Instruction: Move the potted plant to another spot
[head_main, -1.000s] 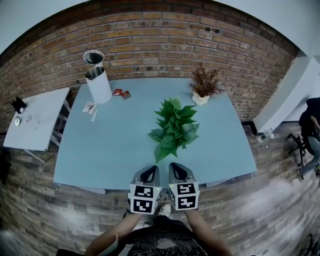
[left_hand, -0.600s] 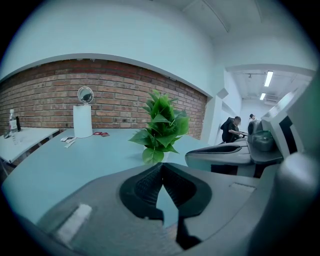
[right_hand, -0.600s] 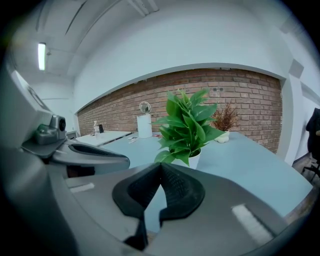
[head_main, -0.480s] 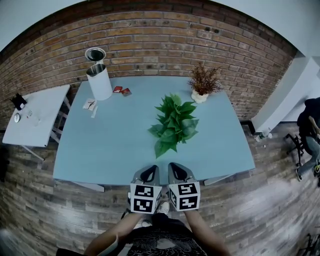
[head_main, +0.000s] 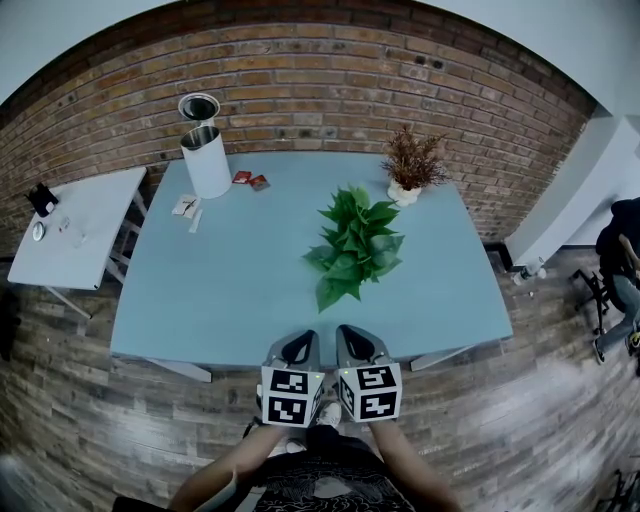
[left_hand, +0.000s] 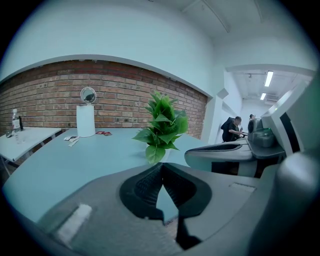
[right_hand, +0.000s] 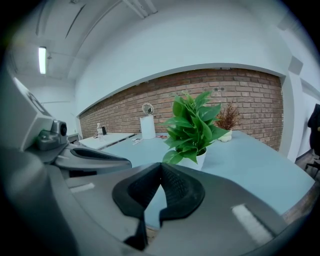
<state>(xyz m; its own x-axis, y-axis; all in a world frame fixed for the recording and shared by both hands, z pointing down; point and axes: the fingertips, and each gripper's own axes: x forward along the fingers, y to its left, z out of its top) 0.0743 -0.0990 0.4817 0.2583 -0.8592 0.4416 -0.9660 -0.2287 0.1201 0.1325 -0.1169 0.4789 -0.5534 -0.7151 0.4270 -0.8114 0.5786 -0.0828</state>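
The green leafy potted plant (head_main: 355, 245) stands near the middle of the light blue table (head_main: 220, 290). It shows straight ahead in the left gripper view (left_hand: 162, 127) and in the right gripper view (right_hand: 192, 127), where its white pot is visible. My left gripper (head_main: 302, 338) and right gripper (head_main: 350, 334) hover side by side over the table's near edge, well short of the plant. Each pair of jaws meets at the tips with nothing between them.
A dried brown plant in a white pot (head_main: 412, 165) stands at the back right. A white cylinder (head_main: 205, 160) with a round mirror (head_main: 198, 107) and small red items (head_main: 250, 180) sit at the back left. A white side table (head_main: 75, 230) stands left; a person (head_main: 620, 260) sits far right.
The table and plant sit slightly further right in the head view than before. Both grippers stay side by side at the near edge, still shut.
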